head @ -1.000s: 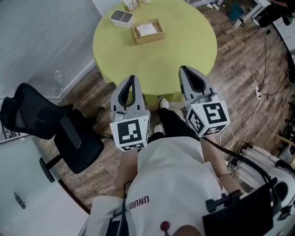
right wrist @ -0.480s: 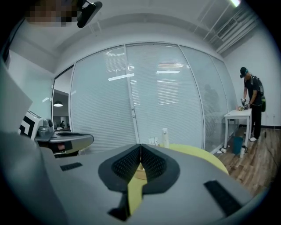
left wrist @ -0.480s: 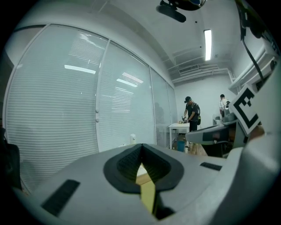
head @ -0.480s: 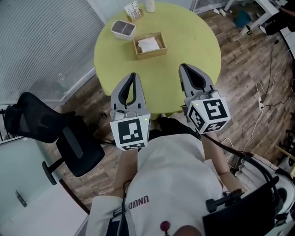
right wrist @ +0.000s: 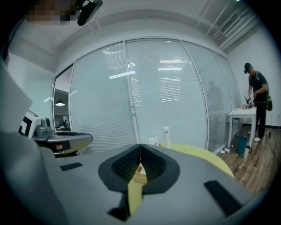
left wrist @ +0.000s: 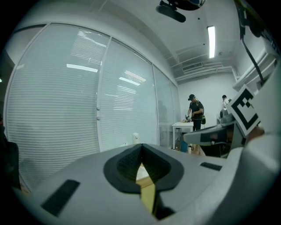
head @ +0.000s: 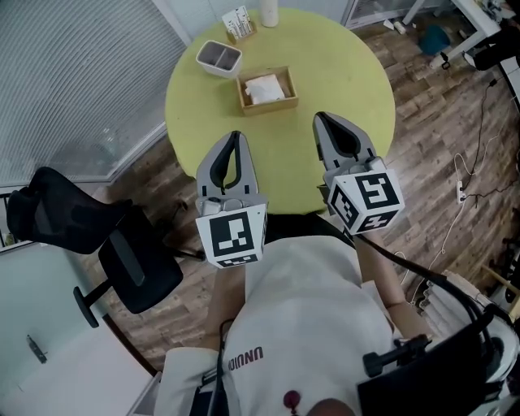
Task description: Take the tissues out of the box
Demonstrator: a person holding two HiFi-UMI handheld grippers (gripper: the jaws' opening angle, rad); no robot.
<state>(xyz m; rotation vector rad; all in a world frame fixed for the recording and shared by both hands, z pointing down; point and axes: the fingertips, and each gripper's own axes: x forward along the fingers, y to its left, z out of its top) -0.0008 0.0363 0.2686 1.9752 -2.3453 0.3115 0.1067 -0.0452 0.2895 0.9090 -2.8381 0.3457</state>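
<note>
A shallow wooden box [head: 266, 89] holding white tissues [head: 263, 86] sits on the far left part of the round yellow-green table [head: 341, 73]. My left gripper [head: 236, 136] is shut and empty, hovering over the table's near edge, well short of the box. My right gripper [head: 318, 119] is shut and empty too, over the table to the right of and nearer than the box. In the left gripper view the closed left gripper [left wrist: 141, 145] leaves a sliver where the box [left wrist: 144, 181] shows. In the right gripper view the closed right gripper [right wrist: 140, 145] also frames a bit of box [right wrist: 140, 175].
A grey tray [head: 220, 58], a card holder [head: 239, 22] and a white bottle [head: 269, 10] stand behind the box. A black office chair [head: 122, 244] is on the floor to the left. Glass walls with blinds [left wrist: 66, 110] stand beyond; a person [right wrist: 257, 101] stands at a distant desk.
The table and box have slid lower in the head view as I came closer. Both grippers now reach over the table's near edge and stay shut.
</note>
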